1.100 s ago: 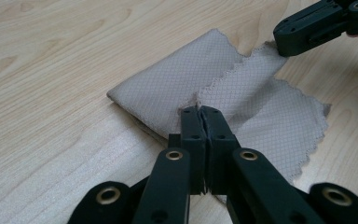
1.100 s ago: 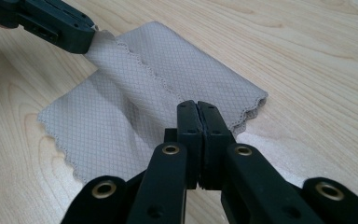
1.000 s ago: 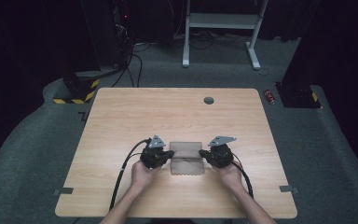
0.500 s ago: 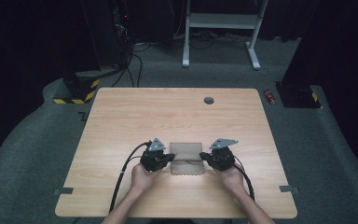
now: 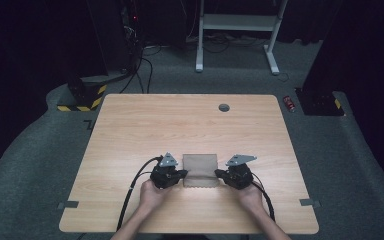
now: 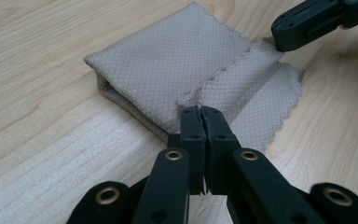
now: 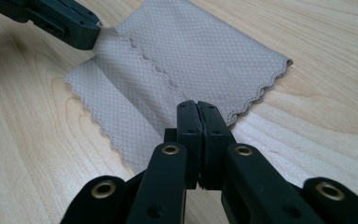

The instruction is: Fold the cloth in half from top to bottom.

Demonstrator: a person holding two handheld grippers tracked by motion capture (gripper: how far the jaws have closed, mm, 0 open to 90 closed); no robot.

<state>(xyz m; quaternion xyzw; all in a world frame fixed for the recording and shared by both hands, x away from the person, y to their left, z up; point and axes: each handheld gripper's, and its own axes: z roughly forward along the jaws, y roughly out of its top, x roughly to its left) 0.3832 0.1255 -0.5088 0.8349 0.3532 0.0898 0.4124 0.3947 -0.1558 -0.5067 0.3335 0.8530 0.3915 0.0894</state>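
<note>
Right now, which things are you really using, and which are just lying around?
Using: grey cloth; left gripper and right gripper, each pinching a cloth corner.
Lying around: red can on the carpet; white table frame behind.

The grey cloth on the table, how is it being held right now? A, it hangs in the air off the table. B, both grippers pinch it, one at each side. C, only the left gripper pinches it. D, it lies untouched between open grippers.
B: the left gripper and the right gripper are each shut on an edge of the folded cloth, which lies on the table.
</note>
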